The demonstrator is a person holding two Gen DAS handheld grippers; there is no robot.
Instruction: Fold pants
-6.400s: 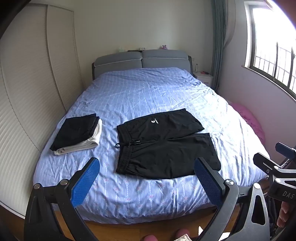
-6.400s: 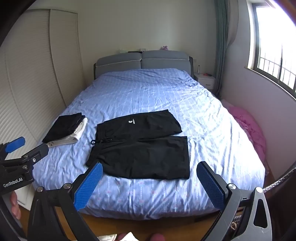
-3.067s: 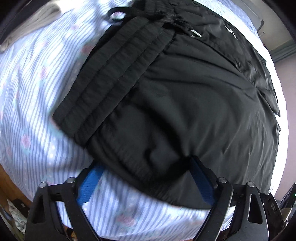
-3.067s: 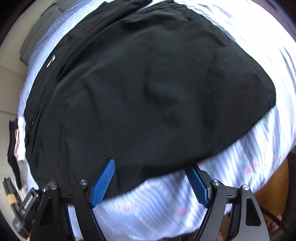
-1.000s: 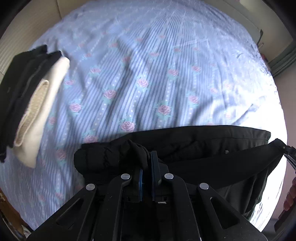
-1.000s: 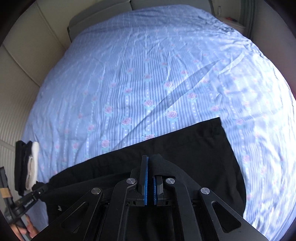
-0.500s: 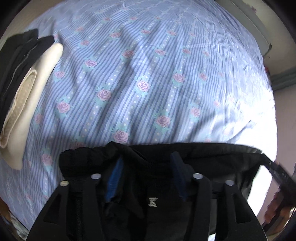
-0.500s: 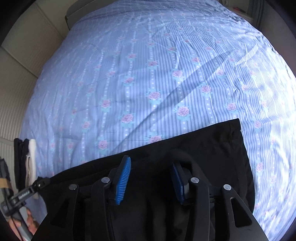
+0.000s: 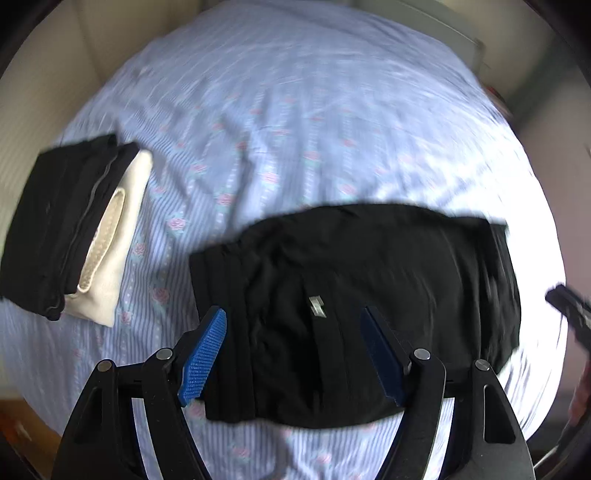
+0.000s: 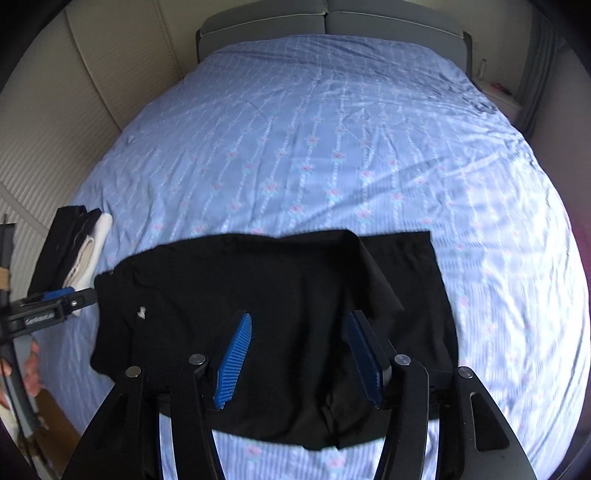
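The black shorts (image 9: 369, 280) lie folded in half lengthwise on the blue striped bed sheet (image 9: 295, 129), waistband at the left, a small white logo on top. My left gripper (image 9: 295, 325) is open and empty, raised above the waistband end. My right gripper (image 10: 299, 332) is open and empty above the leg end of the shorts (image 10: 280, 295). The upper leg's hem (image 10: 373, 273) lies skewed, short of the lower hem. The left gripper also shows in the right wrist view (image 10: 70, 299) at the left edge.
A stack of folded black and cream clothes (image 9: 74, 236) lies on the bed left of the shorts, also in the right wrist view (image 10: 74, 254). The grey headboard (image 10: 325, 22) is at the far end. A ribbed wardrobe wall (image 10: 44, 140) runs along the left.
Both grippers were shut on the shorts' edge and carried it over the other leg. They have since opened, let go and lifted back toward the near side.
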